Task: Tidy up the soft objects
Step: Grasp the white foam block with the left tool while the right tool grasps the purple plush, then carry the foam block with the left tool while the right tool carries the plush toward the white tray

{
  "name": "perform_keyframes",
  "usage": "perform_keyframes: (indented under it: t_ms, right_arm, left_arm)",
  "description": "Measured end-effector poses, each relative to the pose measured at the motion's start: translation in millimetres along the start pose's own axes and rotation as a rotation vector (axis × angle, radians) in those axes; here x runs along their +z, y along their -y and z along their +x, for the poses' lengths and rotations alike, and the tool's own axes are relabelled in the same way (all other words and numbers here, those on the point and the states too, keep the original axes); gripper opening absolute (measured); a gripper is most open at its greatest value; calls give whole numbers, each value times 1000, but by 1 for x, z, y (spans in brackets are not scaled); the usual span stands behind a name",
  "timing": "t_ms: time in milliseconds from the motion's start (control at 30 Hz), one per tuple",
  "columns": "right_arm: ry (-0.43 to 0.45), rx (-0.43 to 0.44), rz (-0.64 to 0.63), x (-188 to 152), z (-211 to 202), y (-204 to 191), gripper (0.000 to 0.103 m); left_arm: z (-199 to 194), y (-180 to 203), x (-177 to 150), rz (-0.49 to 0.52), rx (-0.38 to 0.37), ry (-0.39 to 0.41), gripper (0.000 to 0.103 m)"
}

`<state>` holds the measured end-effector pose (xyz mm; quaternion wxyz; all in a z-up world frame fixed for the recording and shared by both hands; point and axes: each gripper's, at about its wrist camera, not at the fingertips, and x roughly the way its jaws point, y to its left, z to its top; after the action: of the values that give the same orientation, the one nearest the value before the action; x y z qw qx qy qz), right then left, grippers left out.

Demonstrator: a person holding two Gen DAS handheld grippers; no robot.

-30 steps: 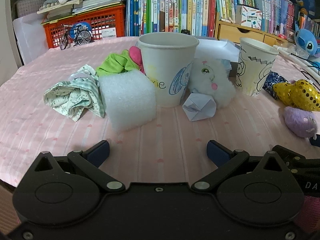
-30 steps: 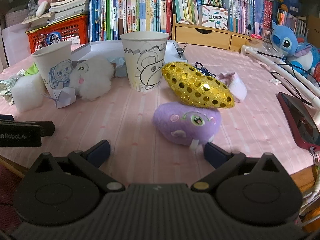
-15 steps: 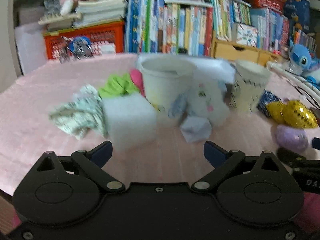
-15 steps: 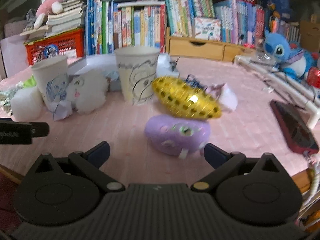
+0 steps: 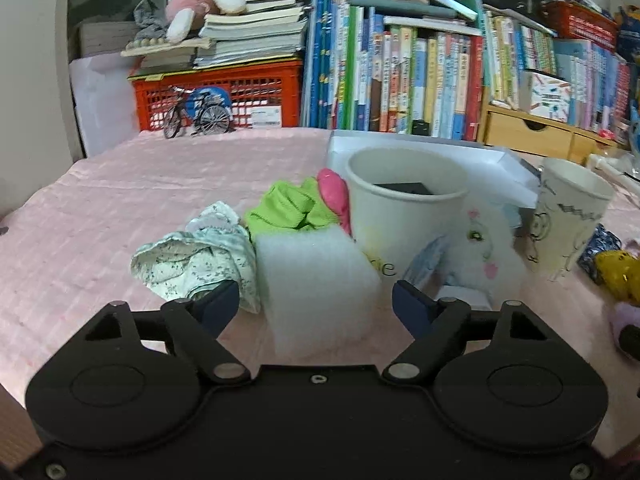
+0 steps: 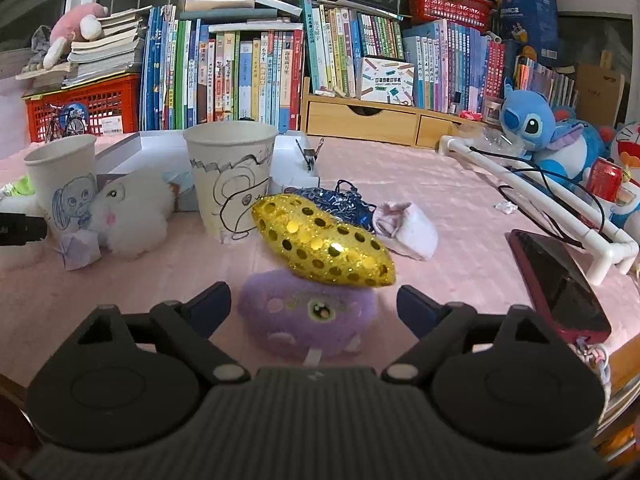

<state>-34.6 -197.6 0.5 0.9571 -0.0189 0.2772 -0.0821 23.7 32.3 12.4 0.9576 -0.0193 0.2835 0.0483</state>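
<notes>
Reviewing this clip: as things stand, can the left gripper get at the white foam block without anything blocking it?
Probably yes. The white foam block sits between the closing fingers of the left gripper, nothing in front of it. The floral cloth crowds its left side and the paper cup stands just behind.

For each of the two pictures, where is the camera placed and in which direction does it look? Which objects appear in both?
Left wrist: sits on the left gripper, facing forward and downward at the white foam block between its closing jaws; only its own fingers show.
Right wrist: sits on the right gripper, facing forward and downward at the purple plush between its closing jaws; its own fingers show, and the left gripper's tip at the left edge.
Shared: both paper cups, the white fluffy toy, the bookshelf behind.
</notes>
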Motion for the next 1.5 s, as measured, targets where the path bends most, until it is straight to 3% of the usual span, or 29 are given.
perform_keyframes:
  t_ms: [233,467,667,900,1233,1500]
  right_arm:
    - [5,-18,-1,0,5,-1,93]
    - [-2,-13,-9,1,10,-2,93]
    - [-13,-6,-21,1,11,-4,87]
    - [-13,1,-48,-2,4,-10,75]
    - [-14,102,-44,2,-16,-11,73]
    - [6,209,-58,14,-29,-18,74]
  left_arm:
    - [9,-2,0,-48,4,-8,76]
    - [9,-6,-3,-66,5,-5,63]
    - [2,-3,-6,-48,1,10,51]
    - [-14,-2,-15,-32,-10,12,51]
    - [-35,-5,-16,-28,-72,11,51]
    - [-48,1,-12,-12,-185,-1,51]
